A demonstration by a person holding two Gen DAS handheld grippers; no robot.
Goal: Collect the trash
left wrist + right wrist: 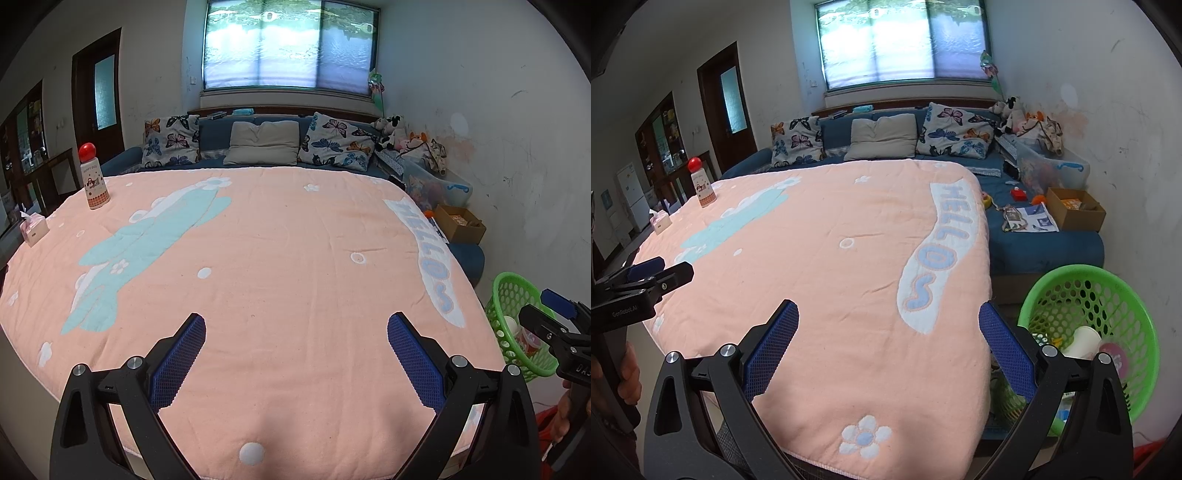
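The trash you can see already sits in the green perforated plastic basket (1089, 332), down on the floor off the right edge of the table: a white paper cup (1084, 341) lying on its side and a pinkish round lid or wrapper beside it that is too blurred to name. That basket lies to the right of your right gripper (888, 347), just beyond its right finger, so that hand is far nearer. Its fingers are spread wide and hold nothing. Your left gripper (295, 358) is likewise spread and empty over the peach quilted cloth (277, 258). No loose trash shows there, only a red-capped white bottle (94, 177) and a tissue box (35, 229) at the far left. The basket's bottom is hidden behind your right finger.
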